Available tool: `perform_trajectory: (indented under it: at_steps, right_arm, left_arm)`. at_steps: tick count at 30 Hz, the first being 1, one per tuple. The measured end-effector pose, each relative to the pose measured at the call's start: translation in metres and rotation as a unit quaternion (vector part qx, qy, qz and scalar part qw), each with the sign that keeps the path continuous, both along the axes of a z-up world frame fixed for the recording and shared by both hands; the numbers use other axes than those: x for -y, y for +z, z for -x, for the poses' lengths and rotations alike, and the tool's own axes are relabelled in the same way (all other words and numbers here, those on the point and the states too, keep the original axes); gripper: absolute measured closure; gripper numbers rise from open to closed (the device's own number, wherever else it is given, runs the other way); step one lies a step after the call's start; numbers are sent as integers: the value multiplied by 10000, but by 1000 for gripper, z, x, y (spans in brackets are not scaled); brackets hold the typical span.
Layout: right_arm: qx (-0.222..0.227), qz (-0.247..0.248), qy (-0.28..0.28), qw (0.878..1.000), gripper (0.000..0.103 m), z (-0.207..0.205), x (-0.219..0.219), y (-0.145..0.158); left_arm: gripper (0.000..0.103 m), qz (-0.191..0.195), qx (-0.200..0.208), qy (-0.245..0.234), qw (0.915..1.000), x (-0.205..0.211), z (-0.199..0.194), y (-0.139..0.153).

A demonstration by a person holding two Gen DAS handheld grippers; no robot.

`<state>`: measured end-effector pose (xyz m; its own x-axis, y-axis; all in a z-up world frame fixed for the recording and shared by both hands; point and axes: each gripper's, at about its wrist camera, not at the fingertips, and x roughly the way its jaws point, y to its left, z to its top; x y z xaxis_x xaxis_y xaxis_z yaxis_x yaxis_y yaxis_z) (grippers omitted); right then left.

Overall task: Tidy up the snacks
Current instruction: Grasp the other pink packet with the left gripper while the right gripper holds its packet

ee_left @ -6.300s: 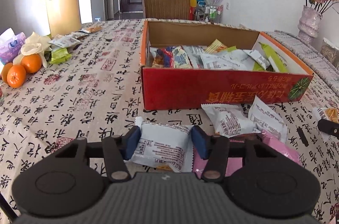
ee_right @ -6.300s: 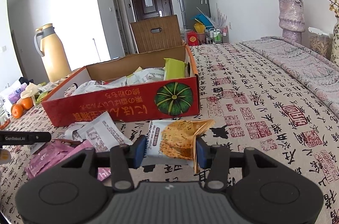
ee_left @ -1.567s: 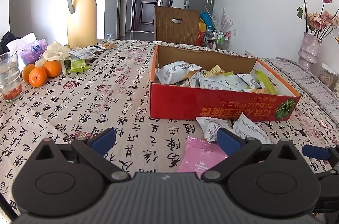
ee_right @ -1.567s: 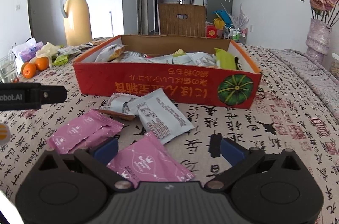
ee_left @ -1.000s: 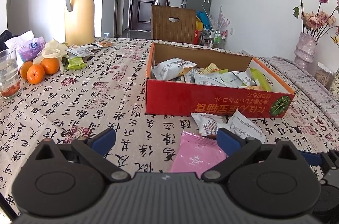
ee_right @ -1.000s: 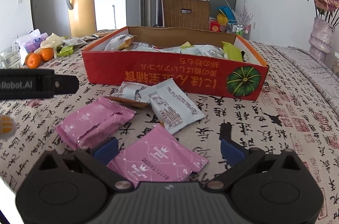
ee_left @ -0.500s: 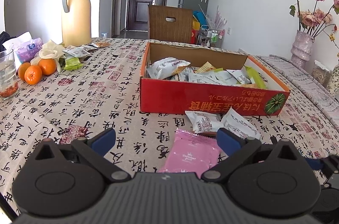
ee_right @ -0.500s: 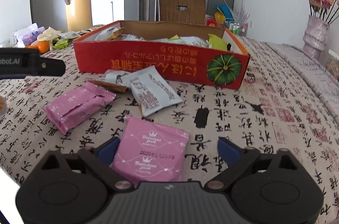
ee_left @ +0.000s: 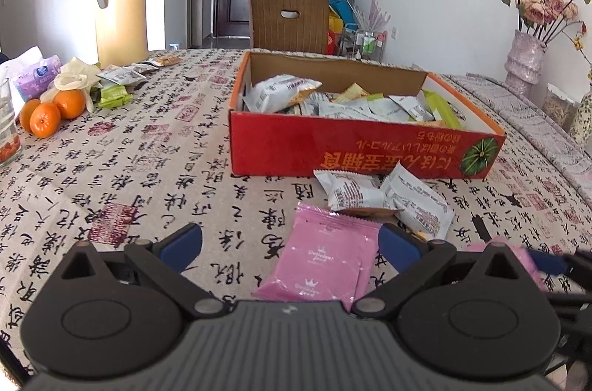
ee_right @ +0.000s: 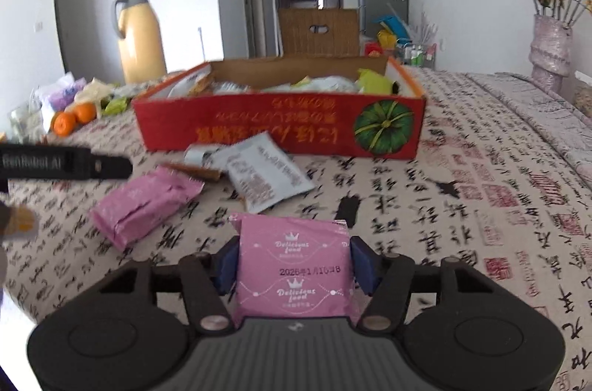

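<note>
A red cardboard box [ee_right: 281, 128] holding several snack packets stands mid-table. In front of it lie two white packets [ee_right: 266, 176] and a pink packet [ee_right: 148, 202]. My right gripper [ee_right: 294, 265] is closing on another pink packet [ee_right: 294, 280] that lies flat on the tablecloth, and both blue pads touch its sides. My left gripper [ee_left: 289, 245] stands wide open over the first pink packet [ee_left: 322, 265], without touching it. Its black finger [ee_right: 66, 163] shows at the left of the right wrist view.
A yellow thermos jug [ee_left: 120, 2], oranges [ee_left: 51, 113], a glass [ee_left: 7, 124] and small packets [ee_left: 122, 80] sit at the far left. A vase of flowers [ee_left: 525, 58] stands at the right edge. A wooden chair [ee_left: 288, 21] is behind the table.
The right gripper's jaws have narrowed from wide open until they meet the pink packet's sides, and it has slid forward over the packet. The left gripper has stayed open and nearly still.
</note>
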<state>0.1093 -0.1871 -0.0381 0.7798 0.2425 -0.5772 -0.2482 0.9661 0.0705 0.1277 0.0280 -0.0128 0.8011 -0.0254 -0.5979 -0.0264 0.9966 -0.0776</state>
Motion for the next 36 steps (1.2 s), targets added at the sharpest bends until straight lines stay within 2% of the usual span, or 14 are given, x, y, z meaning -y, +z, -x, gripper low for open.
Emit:
perform_trajectory:
  at_steps: [7,18,22,24,26,27,36]
  right_arm:
    - [299,-119,-353,9989,43,-5,24,11]
    - [320,-343,-607,9971,43,-15,46,4]
    - [289,-394,-588,9971,43,-18,49,2]
    - [278,-415,-572,9971,43,-17,49,1]
    - [271,-428,-560,9971,43,-17,49,0]
    - [269,-436,-558,9971,43,-17,49,0]
    - [276,-464,-566,9969,43,-14,51,0]
  left_arm:
    - [0,-137,-377,-192,9990,13,-16,-14]
    - [1,-255,-688,-227,9970,29,-33,-31]
    - [13,-356,-660,-236,9969,32,-33,-31]
    - [23,-390,-615,-260,9970,33,-31,-30]
    - [37,-402,-579,-307,9970,34,-30,-29]
    - [40,-406,-555,-344,9970,35,-29,-28]
    - [40,-438,-487,-406,9970,37,-23,-27]
